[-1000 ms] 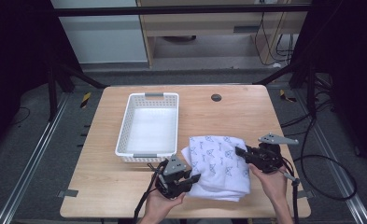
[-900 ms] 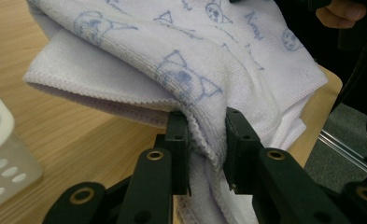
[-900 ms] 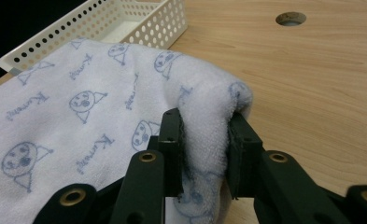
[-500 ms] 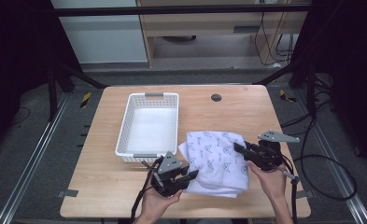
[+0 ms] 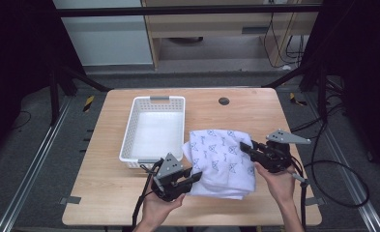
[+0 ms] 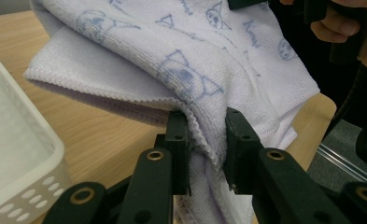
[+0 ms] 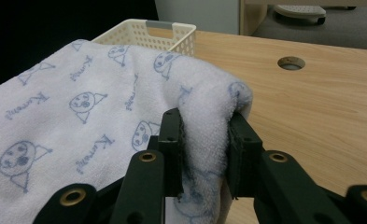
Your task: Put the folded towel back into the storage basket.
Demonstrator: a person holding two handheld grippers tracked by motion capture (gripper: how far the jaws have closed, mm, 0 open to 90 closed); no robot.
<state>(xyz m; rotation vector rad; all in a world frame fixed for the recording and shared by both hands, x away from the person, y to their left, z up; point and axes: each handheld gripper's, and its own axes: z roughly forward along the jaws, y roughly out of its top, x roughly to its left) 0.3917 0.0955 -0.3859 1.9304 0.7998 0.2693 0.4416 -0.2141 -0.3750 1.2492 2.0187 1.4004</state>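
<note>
With both grippers already biting the one white printed towel point(image 5: 221, 162), lying on the counter point(image 5: 255, 113) just right of the single white basket point(image 5: 154, 128), probably best to lift both sides evenly and keep the folds from slipping out. Left gripper point(image 5: 190, 180) jaws pinching the near hemmed edge, right gripper point(image 5: 248, 147) jaws squeezing a bunched fold at the far-right side. Count so far: one towel, one basket, two grippers.
</note>
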